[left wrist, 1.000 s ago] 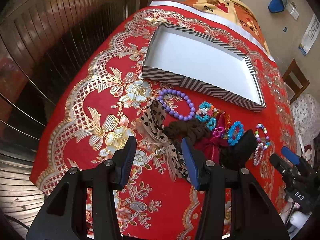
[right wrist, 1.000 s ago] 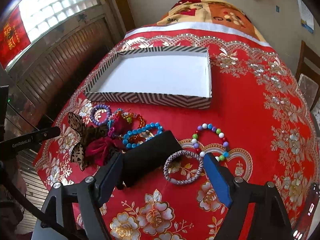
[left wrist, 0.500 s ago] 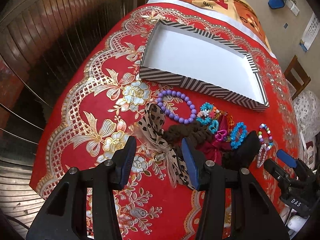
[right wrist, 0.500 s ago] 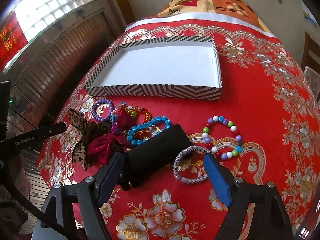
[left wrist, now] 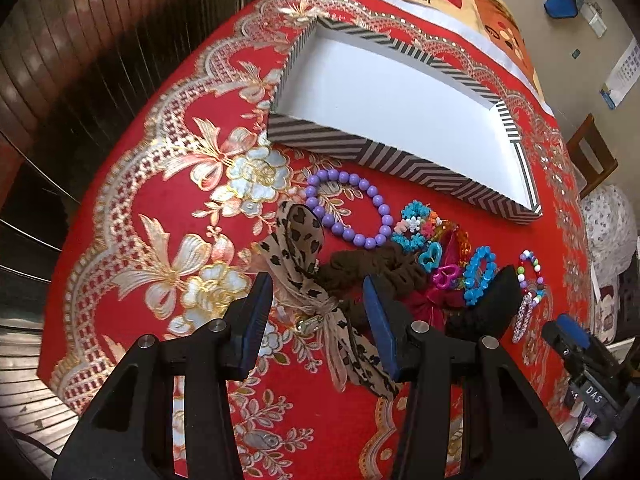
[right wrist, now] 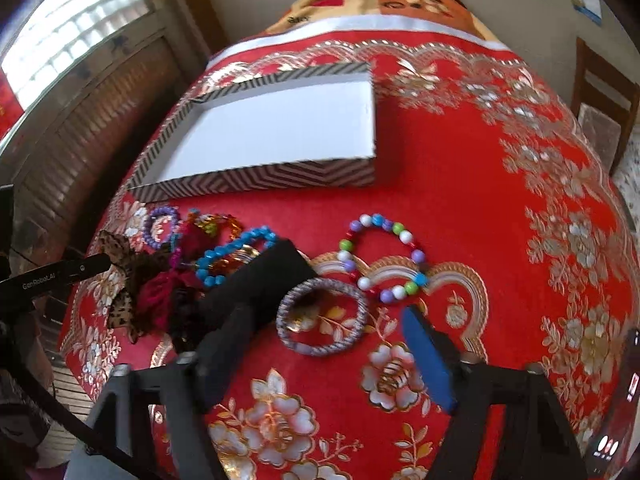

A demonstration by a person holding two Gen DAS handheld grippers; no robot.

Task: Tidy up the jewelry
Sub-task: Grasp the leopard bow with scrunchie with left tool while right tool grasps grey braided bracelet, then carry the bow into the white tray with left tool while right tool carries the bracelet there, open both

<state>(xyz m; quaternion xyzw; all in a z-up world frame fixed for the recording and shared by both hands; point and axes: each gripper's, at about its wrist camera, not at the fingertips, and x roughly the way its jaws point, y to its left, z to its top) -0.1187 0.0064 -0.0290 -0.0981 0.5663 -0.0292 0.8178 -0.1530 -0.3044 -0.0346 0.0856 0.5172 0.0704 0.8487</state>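
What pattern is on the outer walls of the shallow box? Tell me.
Black-and-white chevron stripes on the box, white inside; clearest in the left wrist view.

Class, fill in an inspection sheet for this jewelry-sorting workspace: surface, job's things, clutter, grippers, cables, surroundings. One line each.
Surface: red floral tablecloth, lying flat.
Job's things: striped box, white inside, nothing in it; purple bead bracelet, leopard-print bow, brown scrunchie, blue bead bracelet, multicolour bead bracelet and woven bangle, all on the cloth in front of the box.
Clutter: black pouch lying among the jewelry.
Grippers: left gripper open over the bow; right gripper open, its jaws have just been closing, the bangle between them, pads not touching.
Cables: nothing seen.
Surroundings: wooden chair, slatted wooden wall.
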